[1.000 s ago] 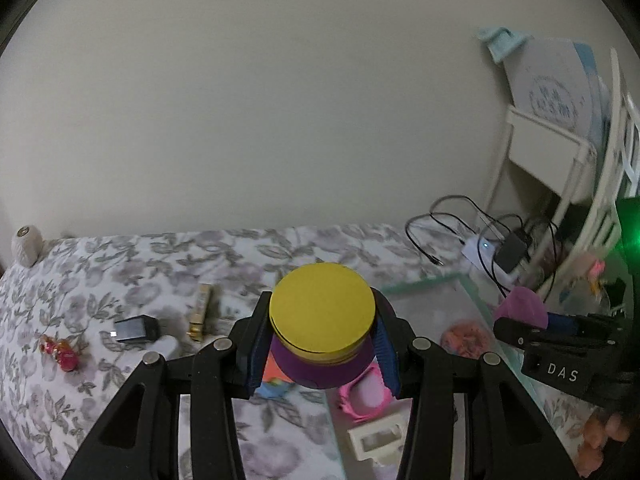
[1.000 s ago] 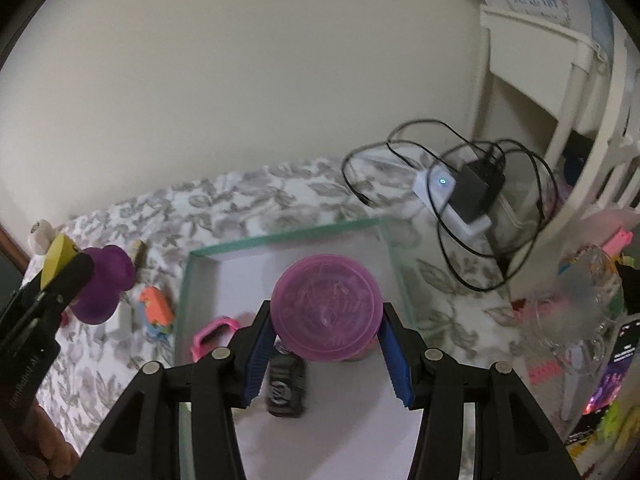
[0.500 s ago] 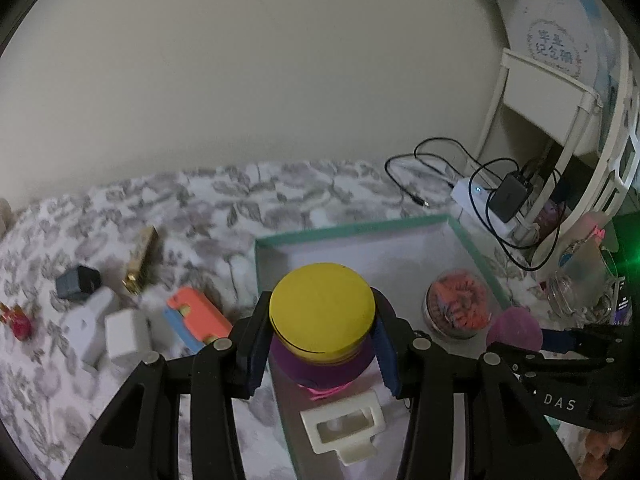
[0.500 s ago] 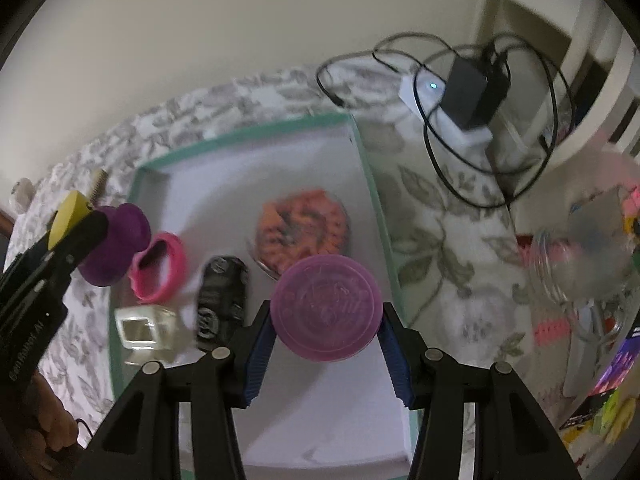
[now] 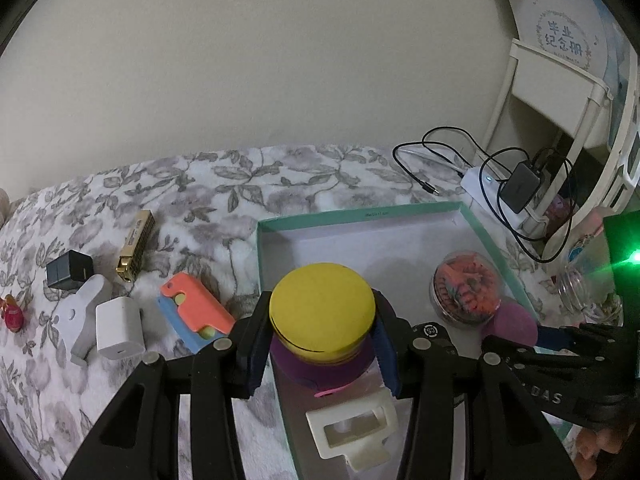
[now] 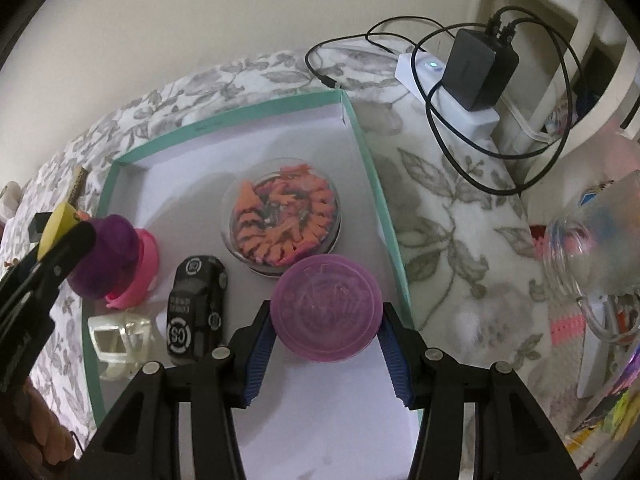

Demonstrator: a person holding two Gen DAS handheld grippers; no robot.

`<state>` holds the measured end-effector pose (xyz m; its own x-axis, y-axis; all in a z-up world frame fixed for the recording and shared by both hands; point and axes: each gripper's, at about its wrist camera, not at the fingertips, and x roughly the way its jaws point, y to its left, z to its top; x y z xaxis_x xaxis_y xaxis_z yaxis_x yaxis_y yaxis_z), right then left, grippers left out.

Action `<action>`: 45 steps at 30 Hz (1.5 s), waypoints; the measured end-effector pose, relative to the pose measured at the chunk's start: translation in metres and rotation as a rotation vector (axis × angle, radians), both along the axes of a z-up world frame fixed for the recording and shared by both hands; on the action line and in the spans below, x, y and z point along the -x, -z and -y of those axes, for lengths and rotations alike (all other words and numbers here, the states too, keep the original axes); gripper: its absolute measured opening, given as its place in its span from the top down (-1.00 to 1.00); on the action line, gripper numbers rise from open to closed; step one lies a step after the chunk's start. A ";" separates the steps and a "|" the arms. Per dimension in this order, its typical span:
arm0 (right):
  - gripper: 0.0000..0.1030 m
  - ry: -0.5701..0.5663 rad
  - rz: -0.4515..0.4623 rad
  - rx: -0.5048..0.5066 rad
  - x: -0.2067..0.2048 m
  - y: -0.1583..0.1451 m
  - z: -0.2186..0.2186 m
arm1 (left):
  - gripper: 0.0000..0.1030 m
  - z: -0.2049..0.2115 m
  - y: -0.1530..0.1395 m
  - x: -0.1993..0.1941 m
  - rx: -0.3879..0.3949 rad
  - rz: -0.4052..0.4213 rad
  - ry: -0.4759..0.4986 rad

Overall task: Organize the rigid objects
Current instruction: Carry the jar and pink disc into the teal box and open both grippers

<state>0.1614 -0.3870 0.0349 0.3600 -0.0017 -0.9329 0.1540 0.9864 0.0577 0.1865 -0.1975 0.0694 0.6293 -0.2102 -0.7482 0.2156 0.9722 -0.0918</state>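
Two hand-held grippers work over a teal-rimmed tray point(image 6: 362, 136) set on a leaf-patterned cloth point(image 5: 168, 200). The left gripper point(image 5: 322, 350) has its blue-padded fingers point(image 5: 256, 344) clamped on a purple tub with a yellow lid point(image 5: 322, 314), held above the tray's left edge. The right gripper point(image 6: 326, 346) grips a round pink container point(image 6: 326, 314) between its fingers over the tray's right side.

Inside the tray, nearest the cameras, lie a cream plastic frame point(image 6: 116, 340) and a small black toy car point(image 6: 196, 304); a pink ring point(image 6: 140, 276) sits just beyond the frame. Farther in rests a clear round box of orange pieces point(image 6: 282, 216).

On the cloth left of the tray lie a white charger point(image 5: 120, 328), an orange-and-blue toy point(image 5: 196, 314), a black cube point(image 5: 70, 270) and a gold harmonica point(image 5: 136, 246). At the far right, a power strip point(image 6: 448, 96) carries a black adapter point(image 6: 482, 70).
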 end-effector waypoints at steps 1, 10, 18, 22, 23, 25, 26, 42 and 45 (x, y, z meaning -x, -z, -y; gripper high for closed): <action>-0.04 0.004 0.003 -0.002 -0.001 0.001 0.000 | 0.07 0.000 0.000 0.000 0.001 0.000 -0.001; -0.04 0.038 0.043 -0.014 -0.003 0.009 0.000 | 0.07 0.001 -0.003 -0.001 0.056 0.004 0.006; -0.04 0.039 0.044 -0.013 -0.004 0.010 0.000 | 0.07 0.023 0.003 0.001 0.071 -0.015 0.054; -0.05 0.039 0.044 -0.015 -0.004 0.010 0.000 | 0.07 0.026 0.002 0.003 0.062 -0.006 0.062; -0.05 0.041 0.044 -0.017 -0.003 0.010 0.000 | 0.07 0.026 0.002 0.003 0.065 -0.008 0.062; -0.05 0.041 0.041 -0.014 -0.003 0.010 -0.001 | 0.07 0.022 0.001 0.002 0.084 -0.022 0.049; -0.05 0.040 0.039 -0.013 -0.003 0.010 -0.001 | 0.07 0.020 0.001 0.001 0.093 -0.027 0.049; -0.26 0.018 0.061 0.029 -0.001 -0.014 -0.008 | -0.13 0.000 -0.024 -0.003 0.066 -0.070 -0.016; -0.26 0.014 0.099 0.036 0.003 -0.030 -0.011 | -0.13 -0.011 -0.034 -0.004 0.079 -0.078 -0.051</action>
<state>0.1588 -0.3759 0.0651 0.4501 -0.0406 -0.8921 0.1634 0.9859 0.0376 0.1903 -0.1867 0.1029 0.5813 -0.2396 -0.7776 0.1556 0.9708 -0.1827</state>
